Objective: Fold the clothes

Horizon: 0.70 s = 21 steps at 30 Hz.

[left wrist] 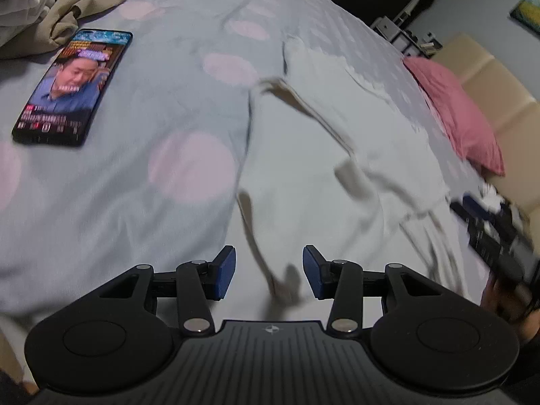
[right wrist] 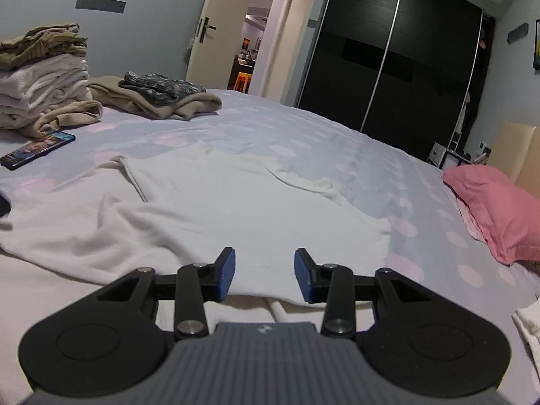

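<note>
White shirt (right wrist: pixel 209 209) on bed (right wrist: pixel 303 128): soft, limp; grab hem corners. Both grippers' jaws half open, empty.

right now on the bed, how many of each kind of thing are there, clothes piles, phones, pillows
white garment spread flat: 1
stack of folded white and olive clothes: 1
heap of beige and dark patterned clothes: 1
black phone with lit screen: 1
pink pillow: 1
total: 5

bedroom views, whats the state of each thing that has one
white cotton garment: spread on bed, partly folded, wrinkled
black smartphone: screen lit, flat on bed
cream bedroom door: open
black sliding wardrobe: mostly closed
white and olive clothes stack: folded
left gripper: open, empty
right gripper: open, empty
</note>
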Motion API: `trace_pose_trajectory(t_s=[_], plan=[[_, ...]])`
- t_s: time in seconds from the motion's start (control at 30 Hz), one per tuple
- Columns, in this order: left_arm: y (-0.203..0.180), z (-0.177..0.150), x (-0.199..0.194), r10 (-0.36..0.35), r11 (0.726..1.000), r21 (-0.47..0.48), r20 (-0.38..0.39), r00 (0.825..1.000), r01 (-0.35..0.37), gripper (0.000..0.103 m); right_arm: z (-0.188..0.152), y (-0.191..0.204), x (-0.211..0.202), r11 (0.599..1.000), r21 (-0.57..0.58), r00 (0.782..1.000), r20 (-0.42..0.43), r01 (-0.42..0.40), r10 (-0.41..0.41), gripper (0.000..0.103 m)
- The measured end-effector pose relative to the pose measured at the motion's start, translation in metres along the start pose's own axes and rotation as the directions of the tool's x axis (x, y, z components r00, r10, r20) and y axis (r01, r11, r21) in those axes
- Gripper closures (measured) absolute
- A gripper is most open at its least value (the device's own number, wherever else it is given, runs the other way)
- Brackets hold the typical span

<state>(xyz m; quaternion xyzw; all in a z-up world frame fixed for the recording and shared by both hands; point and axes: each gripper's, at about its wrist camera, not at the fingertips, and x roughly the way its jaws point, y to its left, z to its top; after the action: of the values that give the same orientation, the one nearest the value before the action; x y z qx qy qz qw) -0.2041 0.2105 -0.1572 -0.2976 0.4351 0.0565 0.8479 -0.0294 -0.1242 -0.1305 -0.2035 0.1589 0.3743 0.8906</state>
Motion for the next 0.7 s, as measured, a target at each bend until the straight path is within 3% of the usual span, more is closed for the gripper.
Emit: trace_pose_trajectory(t_s=[0.17, 0.23, 0.47, 0.7], plan=[[-0.002, -0.007, 0.006, -0.002, 1.000, -0.022, 0.005, 1.000, 0.003, 0.065, 0.009, 0.003, -0.014, 1.000, -0.007, 1.000, 0.016, 0.004, -0.004, 0.060], [0.000, -0.007, 0.005, -0.008, 0.998, -0.057, 0.004, 1.000, 0.008, 0.099, 0.012, 0.003, -0.020, 1.000, -0.010, 1.000, 0.017, 0.012, -0.012, 0.059], [-0.002, -0.011, -0.022, -0.052, 0.996, -0.072, 0.049, 0.997, 0.056, 0.103, 0.010, 0.004, -0.037, 0.998, -0.017, 0.998, -0.017, 0.053, -0.053, 0.058], [0.002, -0.031, -0.032, -0.057, 0.993, -0.101, 0.008, 0.998, 0.057, 0.103, 0.004, 0.006, -0.049, 0.998, 0.003, 0.998, -0.036, 0.057, -0.057, 0.058]])
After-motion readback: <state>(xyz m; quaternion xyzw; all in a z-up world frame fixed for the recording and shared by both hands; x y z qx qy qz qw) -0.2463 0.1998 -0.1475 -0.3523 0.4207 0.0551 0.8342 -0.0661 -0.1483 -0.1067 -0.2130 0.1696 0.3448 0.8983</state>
